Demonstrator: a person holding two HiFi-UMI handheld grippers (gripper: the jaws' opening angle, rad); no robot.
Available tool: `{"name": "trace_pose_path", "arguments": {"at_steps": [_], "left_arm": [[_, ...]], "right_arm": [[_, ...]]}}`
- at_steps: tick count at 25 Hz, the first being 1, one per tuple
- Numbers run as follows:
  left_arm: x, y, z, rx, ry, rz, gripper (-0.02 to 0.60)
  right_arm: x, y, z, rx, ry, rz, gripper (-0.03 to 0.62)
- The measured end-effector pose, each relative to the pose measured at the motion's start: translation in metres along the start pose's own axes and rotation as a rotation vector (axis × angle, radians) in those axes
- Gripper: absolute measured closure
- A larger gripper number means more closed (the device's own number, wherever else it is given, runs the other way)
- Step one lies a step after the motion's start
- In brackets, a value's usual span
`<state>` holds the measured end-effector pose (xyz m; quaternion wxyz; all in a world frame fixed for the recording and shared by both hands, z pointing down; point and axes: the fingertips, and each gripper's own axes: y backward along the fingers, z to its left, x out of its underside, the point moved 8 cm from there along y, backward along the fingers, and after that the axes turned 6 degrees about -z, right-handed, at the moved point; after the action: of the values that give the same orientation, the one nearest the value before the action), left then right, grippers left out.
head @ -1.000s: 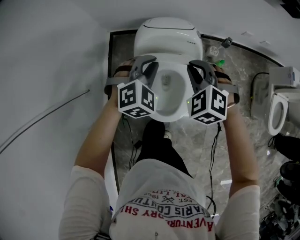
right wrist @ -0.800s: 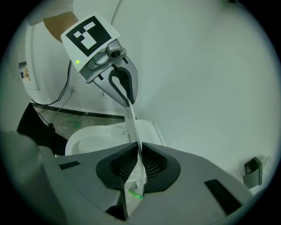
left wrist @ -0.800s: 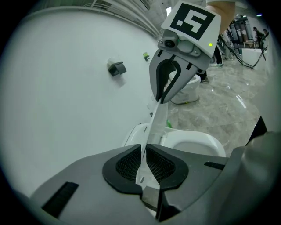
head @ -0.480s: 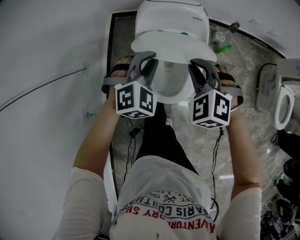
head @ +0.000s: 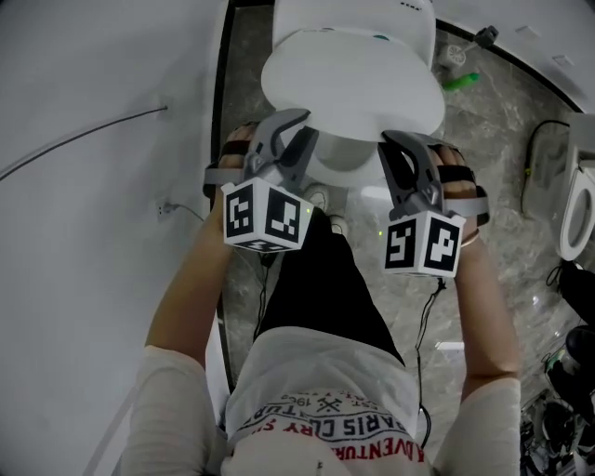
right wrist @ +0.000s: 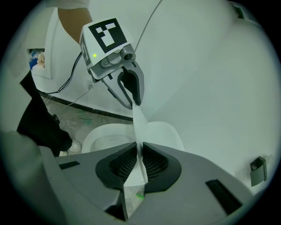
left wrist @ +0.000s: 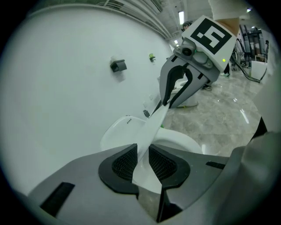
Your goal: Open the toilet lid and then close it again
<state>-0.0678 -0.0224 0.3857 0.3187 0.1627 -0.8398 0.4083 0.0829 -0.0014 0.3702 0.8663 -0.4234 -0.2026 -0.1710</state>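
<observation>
Since a second ago the lid (head: 353, 88) has swung down from upright and now covers most of the bowl (head: 337, 172), leaving only its front rim showing. Nearest, the left forearm (head: 200, 279) and right forearm (head: 488, 297) reach forward side by side, both hands angled downward. The left gripper (head: 296, 130) has the lid's front edge between its fingers, which are spreading, with a gap beside the edge. The right gripper (head: 398, 144) pinches that same edge tightly. In the right gripper view the seat opening shows under the tilted lid; what the bowl holds cannot be made out. Beyond is the tank (head: 353, 14). There are two grippers and two toilets, the second toilet (head: 581, 214) far right on the marble floor (head: 521, 121).
</observation>
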Motion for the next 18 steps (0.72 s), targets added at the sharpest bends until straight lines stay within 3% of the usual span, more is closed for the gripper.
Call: {"name": "trace_pose_path", "arguments": {"at_steps": [5, 10, 18], "left_arm": [[0.016, 0.002, -0.031, 0.029, -0.089, 0.032, 0.503], [0.035, 0.000, -0.065, 0.032, -0.159, 0.063, 0.500], [0.070, -0.009, -0.109, 0.076, -0.183, 0.084, 0.486]], "right_arm": [[0.007, -0.005, 0.032, -0.072, 0.021, 0.011, 0.572], [0.017, -0.012, 0.070, -0.080, 0.079, 0.027, 0.572], [0.033, -0.031, 0.124, -0.113, 0.130, 0.057, 0.566]]}}
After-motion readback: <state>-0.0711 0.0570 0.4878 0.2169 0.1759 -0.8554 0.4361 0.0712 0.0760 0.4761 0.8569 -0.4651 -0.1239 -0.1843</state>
